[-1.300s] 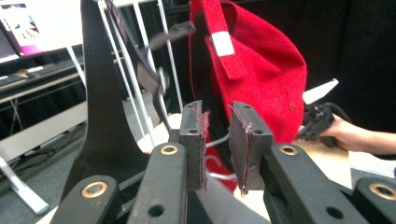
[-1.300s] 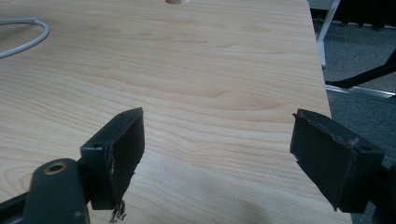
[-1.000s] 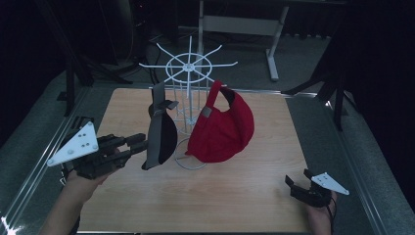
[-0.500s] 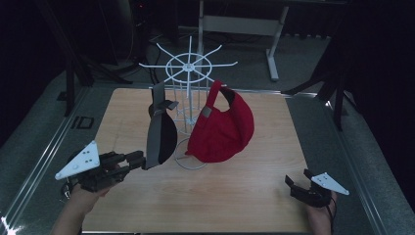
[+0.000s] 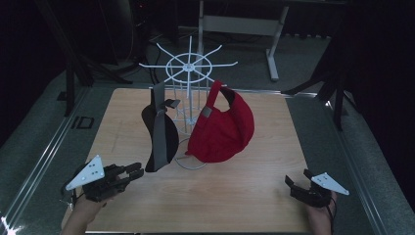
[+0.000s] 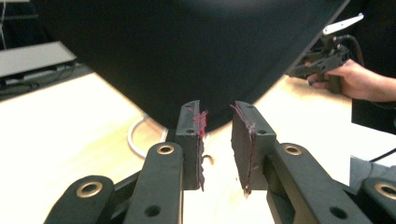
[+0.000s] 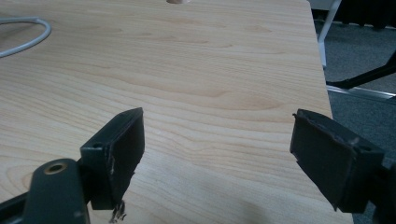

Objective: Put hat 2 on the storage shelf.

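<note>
The black cap (image 5: 159, 129) hangs on the white wire rack (image 5: 188, 98), long axis vertical, directly ahead of the nearer left gripper (image 5: 137, 171), jaws narrowly parted, empty. The right gripper (image 5: 296, 182) rests unclenched on the desk (image 5: 235, 196), well apart.

Black cap (image 5: 160, 137) close before left gripper (image 5: 133, 172)

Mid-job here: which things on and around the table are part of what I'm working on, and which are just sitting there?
In the job:
black cap, hanging on the rack
white wire rack
left gripper, jaws slightly apart just below the black cap, nothing between them

Just sitting there:
red cap, hanging on the same rack
right gripper, open over bare table
</note>
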Motion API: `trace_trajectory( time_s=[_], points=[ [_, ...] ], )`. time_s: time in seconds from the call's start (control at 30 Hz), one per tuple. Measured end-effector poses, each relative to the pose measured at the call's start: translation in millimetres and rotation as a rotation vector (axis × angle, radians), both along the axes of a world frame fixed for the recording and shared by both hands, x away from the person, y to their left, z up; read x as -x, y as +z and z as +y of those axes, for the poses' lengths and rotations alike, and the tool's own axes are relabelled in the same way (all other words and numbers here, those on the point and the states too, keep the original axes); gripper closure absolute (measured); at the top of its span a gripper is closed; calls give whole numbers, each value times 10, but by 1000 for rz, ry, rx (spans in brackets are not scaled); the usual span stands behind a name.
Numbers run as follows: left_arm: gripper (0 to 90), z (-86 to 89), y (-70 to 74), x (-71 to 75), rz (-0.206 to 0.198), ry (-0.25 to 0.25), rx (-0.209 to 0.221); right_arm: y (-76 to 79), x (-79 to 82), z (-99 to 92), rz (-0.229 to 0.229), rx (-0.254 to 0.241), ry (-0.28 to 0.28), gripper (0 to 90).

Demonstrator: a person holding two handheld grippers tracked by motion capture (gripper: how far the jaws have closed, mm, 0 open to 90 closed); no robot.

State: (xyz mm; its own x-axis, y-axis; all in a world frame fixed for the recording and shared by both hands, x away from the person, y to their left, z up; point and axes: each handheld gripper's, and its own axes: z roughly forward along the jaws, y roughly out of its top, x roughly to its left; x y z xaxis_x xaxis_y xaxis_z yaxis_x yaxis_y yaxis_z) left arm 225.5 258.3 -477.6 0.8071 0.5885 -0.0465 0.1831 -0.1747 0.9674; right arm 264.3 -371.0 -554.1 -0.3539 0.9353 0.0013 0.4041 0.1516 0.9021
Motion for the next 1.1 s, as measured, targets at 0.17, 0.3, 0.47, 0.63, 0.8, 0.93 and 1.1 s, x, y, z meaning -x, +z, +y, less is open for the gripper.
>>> trace_trajectory(
  time_s=[0.17, 0.3, 0.47, 0.63, 0.8, 0.93, 1.1],
  points=[
    [733, 16, -222, 3, 43, 10, -20, 0, 1, 0, 0, 0, 0, 176],
    [733, 50, -373, -2, 70, 33, -15, 0, 0, 1, 0, 1, 0, 176],
    [733, 89, -504, -9, 97, 55, -31, 0, -1, 2, 1, 2, 0, 176],
    [707, 125, -608, -5, 120, 81, -30, -1, -1, 2, -1, 3, 1, 176],
    [709, 160, -696, -6, 143, 111, -66, 0, 3, 2, -2, 3, 0, 176],
    [708, 162, -753, -14, 161, 130, -84, 0, 4, 8, -4, 9, 3, 176],
    [662, 171, -770, -9, 151, 162, -71, 0, 8, 9, -6, 8, 3, 176]
  ],
)
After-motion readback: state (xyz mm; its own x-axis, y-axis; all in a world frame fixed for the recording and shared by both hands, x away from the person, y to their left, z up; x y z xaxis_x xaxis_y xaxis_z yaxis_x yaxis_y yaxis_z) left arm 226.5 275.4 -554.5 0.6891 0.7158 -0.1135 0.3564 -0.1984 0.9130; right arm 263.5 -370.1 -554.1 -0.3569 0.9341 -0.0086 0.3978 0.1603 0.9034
